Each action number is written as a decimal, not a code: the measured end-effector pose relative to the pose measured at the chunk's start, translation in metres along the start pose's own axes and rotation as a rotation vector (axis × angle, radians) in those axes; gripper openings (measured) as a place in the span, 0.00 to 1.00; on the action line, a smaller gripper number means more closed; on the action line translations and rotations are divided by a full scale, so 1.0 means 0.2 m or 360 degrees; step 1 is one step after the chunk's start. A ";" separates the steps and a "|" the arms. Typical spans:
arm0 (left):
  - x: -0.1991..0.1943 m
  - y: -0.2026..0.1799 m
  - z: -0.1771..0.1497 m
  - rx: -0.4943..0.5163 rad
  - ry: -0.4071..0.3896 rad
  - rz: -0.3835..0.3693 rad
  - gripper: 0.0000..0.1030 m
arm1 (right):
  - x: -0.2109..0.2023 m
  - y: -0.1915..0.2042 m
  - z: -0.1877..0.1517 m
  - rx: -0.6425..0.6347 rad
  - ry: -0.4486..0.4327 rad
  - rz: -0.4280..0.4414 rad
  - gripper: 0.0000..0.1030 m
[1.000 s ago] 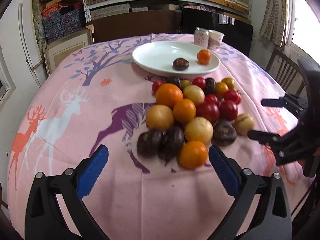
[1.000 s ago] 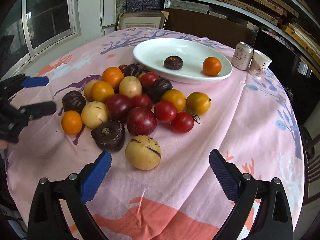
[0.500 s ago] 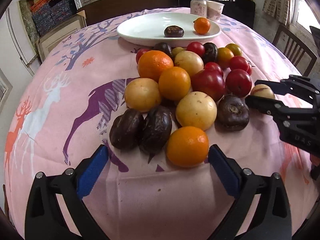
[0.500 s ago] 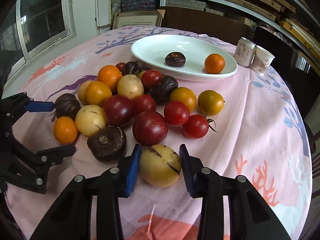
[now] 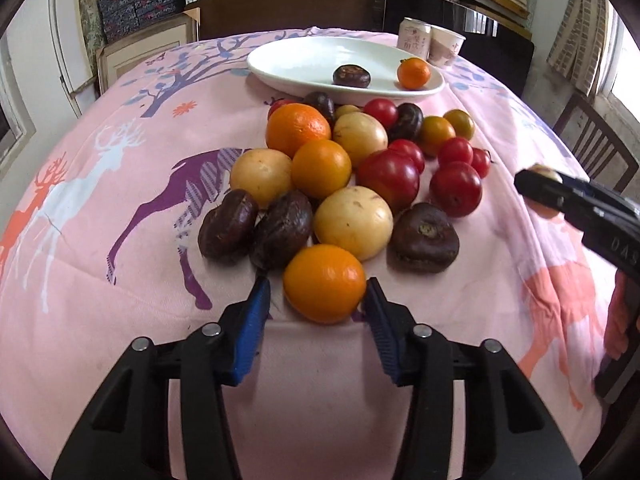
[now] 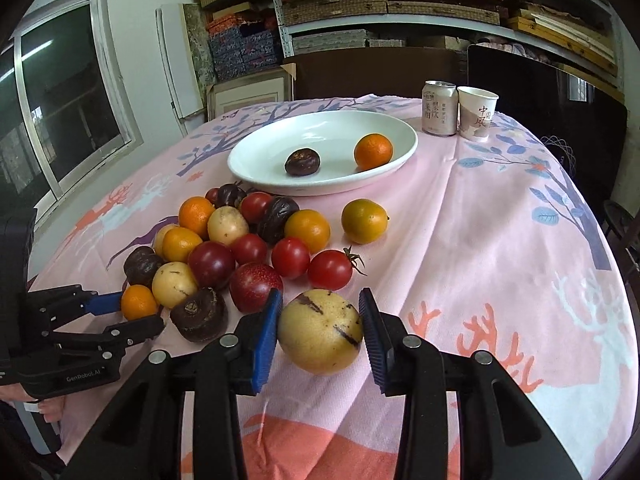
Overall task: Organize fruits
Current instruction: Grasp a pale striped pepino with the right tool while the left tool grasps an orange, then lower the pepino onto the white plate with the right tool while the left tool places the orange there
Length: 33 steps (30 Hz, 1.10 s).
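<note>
Tongs on both sides have just been closing, each around one fruit at the near edge of the heap. The left tongs (image 5: 318,314) now stand around the small orange (image 5: 324,283): the right pad seems to touch its skin, but on the left pad I still see a thin gap, so I cannot say the grip is firm. The right tongs (image 6: 319,330) are closed on the yellow spotted fruit (image 6: 320,331), both blue pads pressing its sides; from the left wrist view it looks raised a little above the pink tablecloth (image 5: 120,280), though this is hard to tell.

A second ago both pairs were wide open with nothing between them. So the picking step is nearly done for two fruits together. The white plate (image 6: 256,148) at the far side of the table holds only one dark fruit (image 6: 302,162) and one orange fruit (image 6: 373,151), and most of the heap waits just before it. Probably the next move is to carry both fruits there.
</note>
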State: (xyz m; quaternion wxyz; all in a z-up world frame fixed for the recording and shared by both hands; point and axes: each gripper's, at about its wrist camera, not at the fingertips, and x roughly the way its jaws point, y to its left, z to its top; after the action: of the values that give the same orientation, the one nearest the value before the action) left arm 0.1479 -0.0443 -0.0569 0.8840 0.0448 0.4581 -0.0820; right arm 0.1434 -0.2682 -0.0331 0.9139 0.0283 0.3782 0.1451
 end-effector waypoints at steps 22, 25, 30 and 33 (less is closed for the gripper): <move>-0.07 -0.04 -0.03 -0.0007 -0.0020 -0.0184 0.35 | -0.03 -0.08 -0.02 0.0117 -0.0035 0.0090 0.40; -0.10 -0.04 -0.03 0.0024 -0.0038 -0.0191 0.35 | -0.02 -0.07 -0.02 0.0119 -0.0004 0.0094 0.38; -0.17 0.00 0.01 0.0023 -0.0127 -0.0189 0.35 | 0.01 -0.06 -0.03 0.0034 0.0122 0.0043 0.64; -0.21 0.03 0.02 0.0035 -0.0179 -0.0189 0.35 | 0.07 -0.04 -0.03 0.0004 0.0226 -0.0009 0.70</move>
State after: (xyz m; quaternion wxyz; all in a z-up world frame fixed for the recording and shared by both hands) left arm 0.1293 -0.0351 -0.0207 0.9014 0.0226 0.4085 -0.1418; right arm 0.1495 -0.2717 -0.0483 0.8851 0.0180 0.4422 0.1437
